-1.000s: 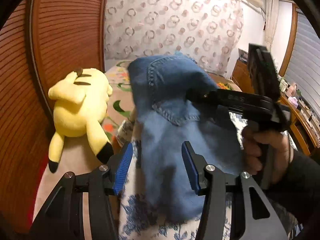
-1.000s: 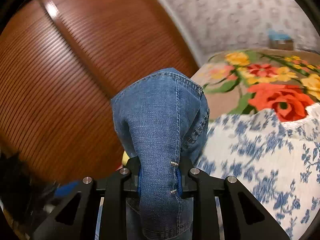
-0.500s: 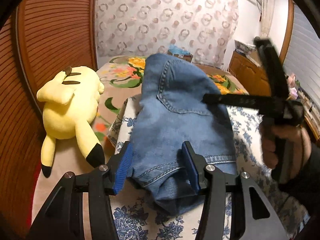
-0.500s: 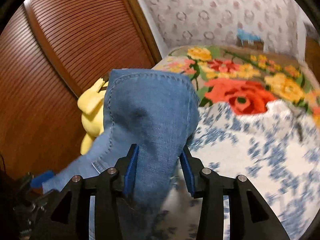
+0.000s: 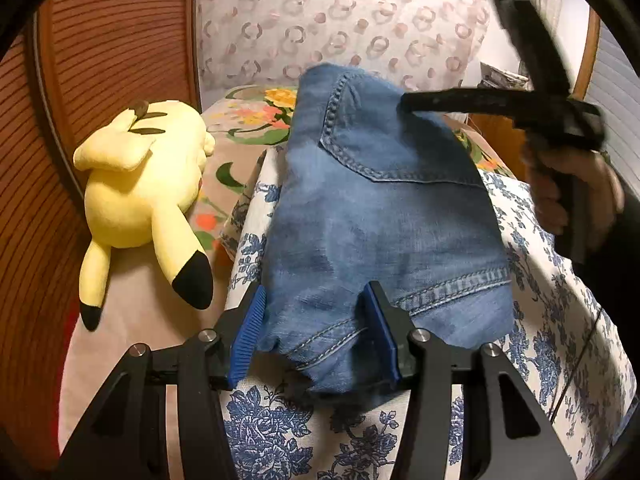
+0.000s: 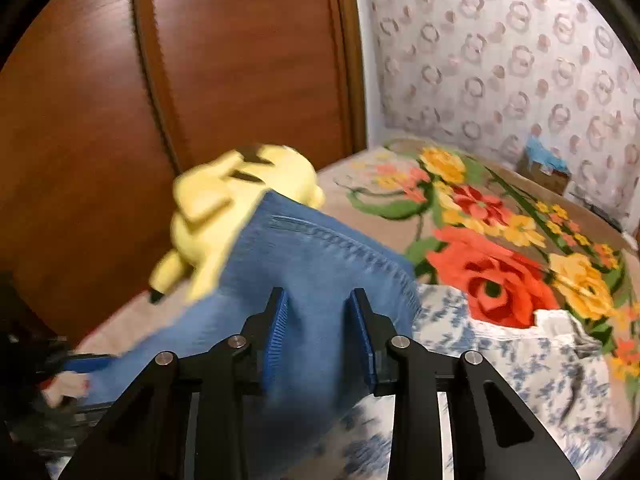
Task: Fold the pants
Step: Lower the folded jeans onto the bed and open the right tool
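On the bed, no writing reads; left gripper (image 5: 316, 336) stands apart around jeans (image 5: 384, 208), right gripper (image 6: 320, 336) closing.

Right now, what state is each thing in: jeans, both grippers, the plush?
Jeans: folded over, lying on the blue-flowered sheet, near hem between the left pads.
Left gripper: part open, pads astride the denim.
Right gripper: jaws closing, denim between them.
Plush: lying beside the jeans, untouched.
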Motion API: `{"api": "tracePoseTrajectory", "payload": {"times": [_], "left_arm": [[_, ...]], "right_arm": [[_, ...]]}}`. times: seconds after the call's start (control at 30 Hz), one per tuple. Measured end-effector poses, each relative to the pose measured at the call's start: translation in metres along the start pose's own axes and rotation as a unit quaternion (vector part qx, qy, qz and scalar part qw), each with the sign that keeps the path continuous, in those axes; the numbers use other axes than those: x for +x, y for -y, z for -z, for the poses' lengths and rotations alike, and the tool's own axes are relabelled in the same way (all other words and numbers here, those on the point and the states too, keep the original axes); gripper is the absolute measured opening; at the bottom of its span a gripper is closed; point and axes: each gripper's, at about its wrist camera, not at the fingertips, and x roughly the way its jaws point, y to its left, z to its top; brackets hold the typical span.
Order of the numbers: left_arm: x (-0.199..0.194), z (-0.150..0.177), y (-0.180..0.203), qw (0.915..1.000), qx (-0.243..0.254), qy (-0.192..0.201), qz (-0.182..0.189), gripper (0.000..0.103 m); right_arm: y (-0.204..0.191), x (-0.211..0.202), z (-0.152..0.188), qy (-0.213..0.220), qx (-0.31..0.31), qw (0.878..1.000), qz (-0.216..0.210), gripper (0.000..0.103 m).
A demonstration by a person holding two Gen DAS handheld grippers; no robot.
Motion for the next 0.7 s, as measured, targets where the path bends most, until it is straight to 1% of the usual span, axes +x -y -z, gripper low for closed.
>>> {"api": "tracePoseTrajectory", "payload": {"times": [0.07,0.17,0.2,0.3,0.4,0.47,0.57,0.7], "left_arm": [[0.002,0.002,-0.001,1.0000,0.000,0.000,0.000,0.052],[0.003,0.004,-0.002,1.0000,-0.002,-0.002,0.000,0.052],[0.003,0.005,-0.002,1.0000,-0.004,-0.001,0.002,0.052],[0.002,0.005,-0.003,1.0000,-0.009,0.001,0.003,0.052],[-0.003,0.004,-0.001,0.9999,-0.012,0.002,-0.002,0.052],[-0.008,0.002,0.001,0.9999,-0.009,0.005,-0.009,0.052],[-0.020,0.000,0.008,0.9997,-0.002,0.017,-0.017,0.052],[-0.036,-0.004,0.017,0.9993,0.003,0.031,-0.021,0.053]], "right_arm": [[0.015,0.023,-0.002,-0.016,0.004,1.000,0.010,0.032],[0.033,0.051,-0.001,-0.030,0.026,0.999,-0.011,0.032],[0.034,0.053,0.000,-0.023,0.026,0.999,-0.013,0.032],[0.034,0.064,-0.010,-0.020,0.016,1.000,0.002,0.032],[0.030,0.045,-0.008,-0.015,0.025,0.999,0.013,0.032],[0.021,0.021,-0.001,-0.009,0.028,0.999,0.018,0.032],[0.006,-0.006,0.013,0.000,0.031,0.999,0.014,0.032],[-0.002,-0.046,0.033,0.011,0.043,0.999,0.006,0.032]]}}
